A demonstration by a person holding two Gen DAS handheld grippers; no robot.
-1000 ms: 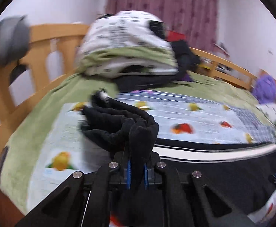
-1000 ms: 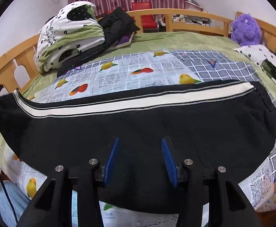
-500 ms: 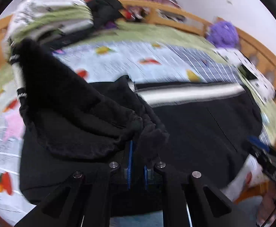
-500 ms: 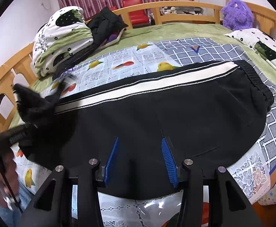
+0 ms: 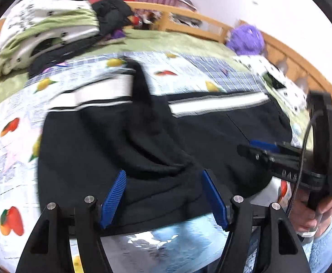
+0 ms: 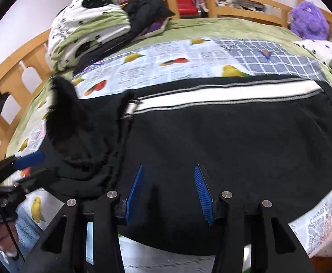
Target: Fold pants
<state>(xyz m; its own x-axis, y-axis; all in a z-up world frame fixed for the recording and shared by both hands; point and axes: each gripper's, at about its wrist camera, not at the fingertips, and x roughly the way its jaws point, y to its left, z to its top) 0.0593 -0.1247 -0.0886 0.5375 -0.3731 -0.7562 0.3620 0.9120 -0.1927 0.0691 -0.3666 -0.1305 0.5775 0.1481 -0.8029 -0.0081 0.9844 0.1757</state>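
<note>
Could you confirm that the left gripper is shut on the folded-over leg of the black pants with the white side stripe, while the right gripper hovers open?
Not quite: the left gripper is open, its blue pads spread apart over the black pants with the white side stripe, as the left wrist view shows. The right gripper is indeed open.

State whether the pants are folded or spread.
Partly folded: one end of the pants lies doubled over the middle, the rest flat on the bed.

folded quilt at 10 o'clock, purple plush toy at 2 o'clock, fruit-print sheet across the bed.
</note>
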